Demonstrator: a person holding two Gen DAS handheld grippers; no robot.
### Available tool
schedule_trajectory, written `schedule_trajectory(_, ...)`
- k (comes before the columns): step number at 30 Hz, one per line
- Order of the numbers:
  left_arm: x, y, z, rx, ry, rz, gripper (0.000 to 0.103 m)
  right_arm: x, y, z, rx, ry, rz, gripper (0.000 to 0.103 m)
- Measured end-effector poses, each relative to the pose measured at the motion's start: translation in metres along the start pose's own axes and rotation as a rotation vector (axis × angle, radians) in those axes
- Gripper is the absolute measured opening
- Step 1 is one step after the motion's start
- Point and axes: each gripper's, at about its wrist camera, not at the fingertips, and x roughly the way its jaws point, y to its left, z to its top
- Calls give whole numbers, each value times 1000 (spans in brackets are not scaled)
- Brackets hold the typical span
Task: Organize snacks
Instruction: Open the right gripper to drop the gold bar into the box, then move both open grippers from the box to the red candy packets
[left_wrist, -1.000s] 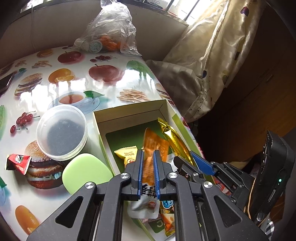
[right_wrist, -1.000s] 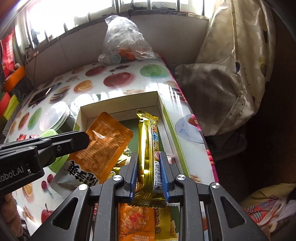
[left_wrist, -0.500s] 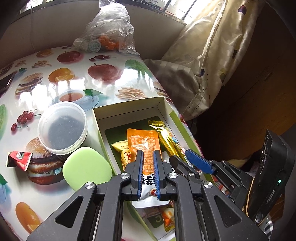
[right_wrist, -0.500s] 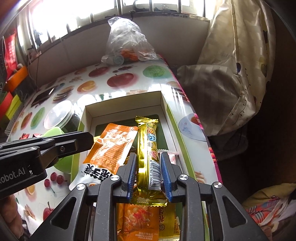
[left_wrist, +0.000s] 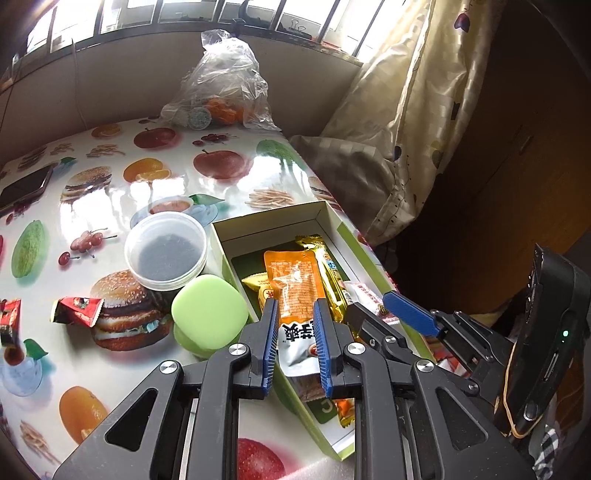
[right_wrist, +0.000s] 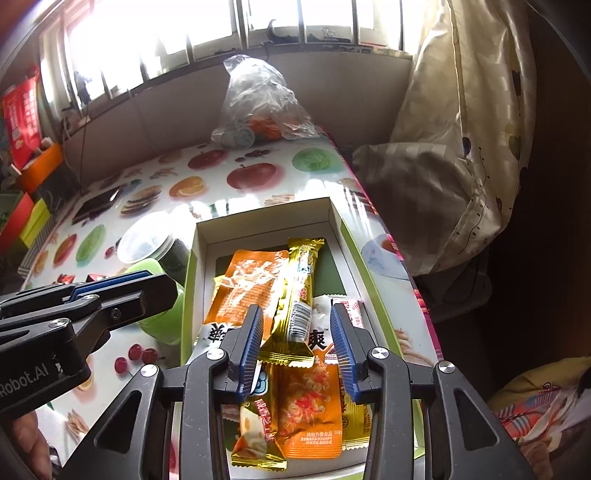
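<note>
Both packets now lie flat in the box (left_wrist: 334, 221) where a second ago they hung pinched in the jaws: the orange pouch (left_wrist: 295, 284) rests left of centre, the gold bar (right_wrist: 301, 284) just right of it and overlapping its edge. Jaws on both sides have just been opening. The left gripper (left_wrist: 295, 347) stands slightly parted above the pouch's white near end, its pads clear of the film as far as the left view shows; the right gripper (right_wrist: 297, 345) is spread wider, straddling the bar's near end without pressing it. Each has also pulled back and up, so the box sits further off in both views. That likely finishes these two placements, with several snacks piled in the box. A red wrapper (left_wrist: 75, 312) remains out on the table (left_wrist: 110, 177) at the left, near the green case (left_wrist: 208, 314) and the tub (left_wrist: 166, 251), and it seems the next candidate. Both grippers point steeply down toward the box's near half, side by side.
</note>
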Motion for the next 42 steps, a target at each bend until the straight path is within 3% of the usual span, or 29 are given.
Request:
schedule_trajectory(25,-79,53,-42,-43,-133,137,21,-46,73,-14,-67,-77,97,41)
schedule_trajectory(42,-99,111,-66,-141,-131,191,21,-39,124,-20,-165,-64,169,46)
